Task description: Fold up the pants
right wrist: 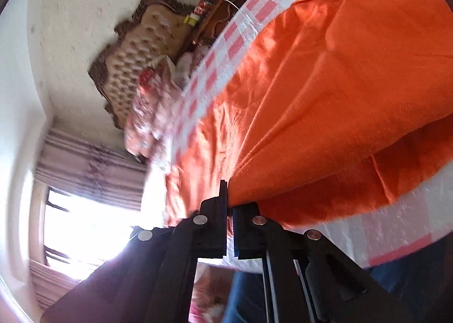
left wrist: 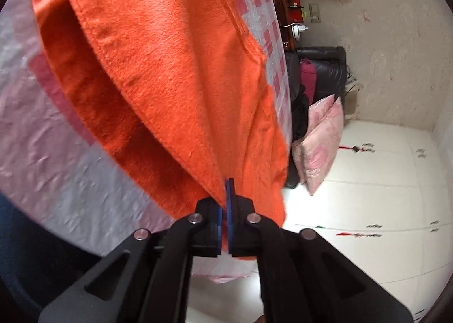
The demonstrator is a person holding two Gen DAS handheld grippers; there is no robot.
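My left gripper (left wrist: 226, 198) has its jaws pressed almost together, pinching a hemmed edge of the orange pants (left wrist: 170, 82) between the blue pads (left wrist: 230, 209); the cloth fans away from the pinch in several folds. My right gripper (right wrist: 228, 204) also has its jaws nearly closed, nipping another edge of the pants (right wrist: 325, 96), which stretch away taut. The pants hang lifted from both pinches and spread over the worktop's pink-and-white checked cover (left wrist: 263, 23), seen along the cloth's edge in the right wrist view too (right wrist: 243, 40).
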